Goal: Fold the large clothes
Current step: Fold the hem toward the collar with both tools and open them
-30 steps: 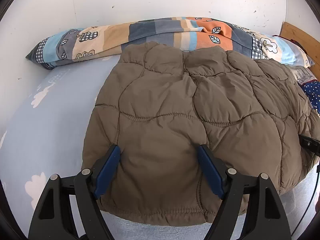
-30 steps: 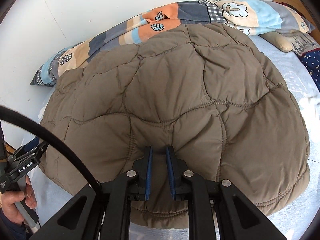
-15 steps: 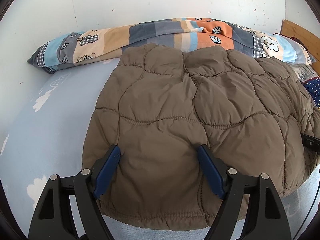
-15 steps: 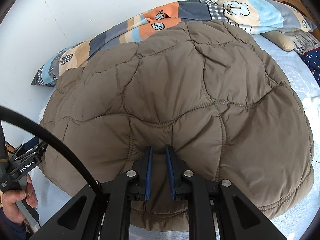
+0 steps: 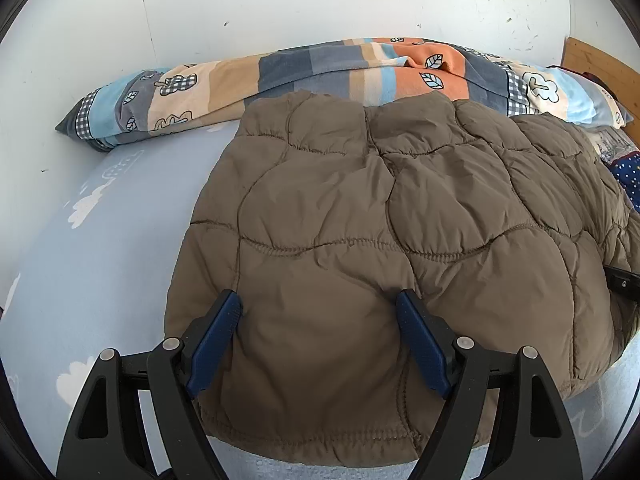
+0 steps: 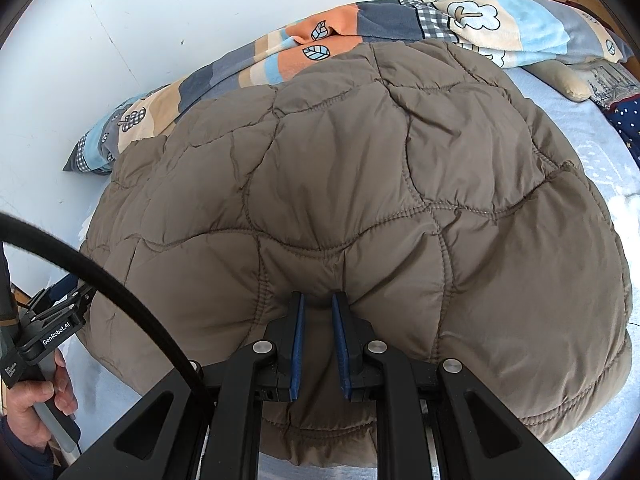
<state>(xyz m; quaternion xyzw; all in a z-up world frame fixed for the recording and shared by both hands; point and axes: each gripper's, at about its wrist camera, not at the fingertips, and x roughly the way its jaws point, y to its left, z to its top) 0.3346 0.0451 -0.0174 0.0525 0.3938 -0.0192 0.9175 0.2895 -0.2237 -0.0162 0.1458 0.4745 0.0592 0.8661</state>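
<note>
A brown quilted jacket (image 5: 360, 240) lies spread flat on a pale blue sheet with white cloud prints (image 5: 100, 220), its puffed panels divided by curved stitch lines. The far edge of the jacket touches a long patchwork blanket roll (image 5: 320, 68) in orange, blue, grey and beige, which runs along the white wall (image 5: 280, 0) behind the jacket. The left gripper (image 5: 318, 320) sits over the near hem of the jacket, toward the jacket's left side; its blue-padded fingers (image 5: 218, 336) are spread wide, with jacket fabric showing between them, and whether the pads press on the cloth cannot be told from this angle. The right gripper (image 6: 318, 312) is at the near hem of the jacket, further along from the left one; its fingers (image 6: 297, 344) are drawn close together and pinch a raised fold of the jacket fabric, with creases radiating from the pinch point. A black cable (image 6: 100, 272) arcs across the near left of the jacket in the right wrist view. At the jacket's right side lie a beige cushion (image 6: 568, 80) and a dark blue dotted cloth (image 6: 628, 120). A wooden headboard (image 5: 596, 64) stands beyond the jacket's far right corner.
</note>
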